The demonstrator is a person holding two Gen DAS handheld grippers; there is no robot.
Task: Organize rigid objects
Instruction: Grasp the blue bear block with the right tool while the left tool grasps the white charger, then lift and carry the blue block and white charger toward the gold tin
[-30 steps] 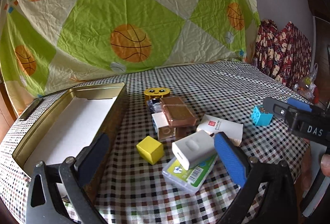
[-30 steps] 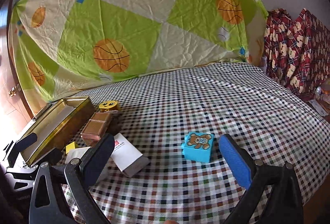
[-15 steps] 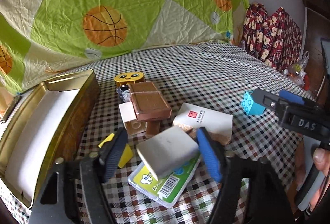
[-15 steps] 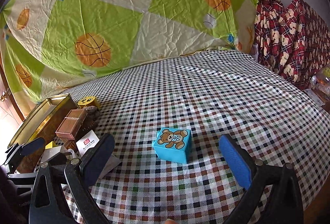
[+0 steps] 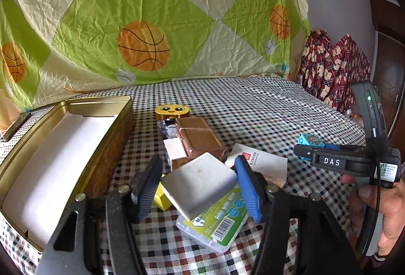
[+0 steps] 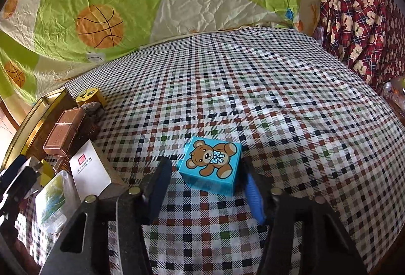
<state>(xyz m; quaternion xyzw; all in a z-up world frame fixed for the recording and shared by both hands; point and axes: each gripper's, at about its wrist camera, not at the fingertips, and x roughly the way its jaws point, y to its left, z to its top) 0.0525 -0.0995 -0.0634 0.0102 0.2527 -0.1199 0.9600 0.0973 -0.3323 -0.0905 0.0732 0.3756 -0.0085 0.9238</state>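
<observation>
The left gripper (image 5: 198,185) has its pads clamped on the white box (image 5: 200,184), low centre of the left wrist view, holding it tilted above the clear green-labelled case (image 5: 217,221) and the yellow cube (image 5: 159,196). Behind them sits the cluster: a copper-coloured box (image 5: 200,139), a white card (image 5: 260,163) and a yellow smiley piece (image 5: 172,110). The open gold tin (image 5: 106,148) fills the left side of that frame, white lining showing.

Over in the right wrist view, the right gripper (image 6: 203,181) is closing in on the blue teddy-bear block (image 6: 211,165), just below the frame's centre on the checked cloth (image 6: 253,98). The block sits between the jaws, the blue pad against its right edge, the dark pad just short of its left side. In the left wrist view that gripper comes in from the right edge, a hand (image 5: 382,209) around its handle.
</observation>
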